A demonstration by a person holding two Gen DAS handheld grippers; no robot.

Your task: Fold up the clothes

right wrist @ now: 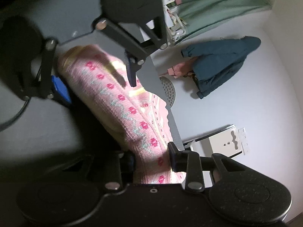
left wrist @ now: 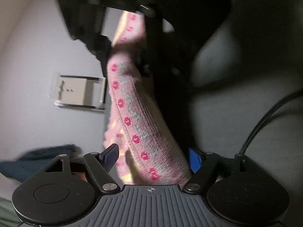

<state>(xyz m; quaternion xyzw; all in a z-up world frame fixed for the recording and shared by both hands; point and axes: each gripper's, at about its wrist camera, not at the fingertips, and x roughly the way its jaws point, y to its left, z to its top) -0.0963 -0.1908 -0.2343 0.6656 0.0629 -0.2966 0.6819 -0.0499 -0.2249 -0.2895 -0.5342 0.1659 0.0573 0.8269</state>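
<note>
A pink knitted garment (left wrist: 132, 117) with red flower dots is bunched into a thick roll and stretched in the air between my two grippers. In the left wrist view my left gripper (left wrist: 153, 158) is shut on its near end, the blue pad (left wrist: 195, 160) pressed against the knit. My right gripper (left wrist: 128, 30) grips the far end at the top. In the right wrist view the same garment (right wrist: 121, 98) runs from my right gripper (right wrist: 152, 159), shut on it, up to the left gripper (right wrist: 94, 79). A lacy edge hangs off the roll's side.
A dark blue garment (right wrist: 221, 66) lies crumpled on the white surface (right wrist: 265, 104), with a small pink item (right wrist: 176, 70) beside it. Green fabric (right wrist: 217, 5) lies beyond. A pale bracket plate (right wrist: 225, 141) and a grey studded disc (right wrist: 169, 89) are nearby. A black cable (left wrist: 265, 123) runs on the right.
</note>
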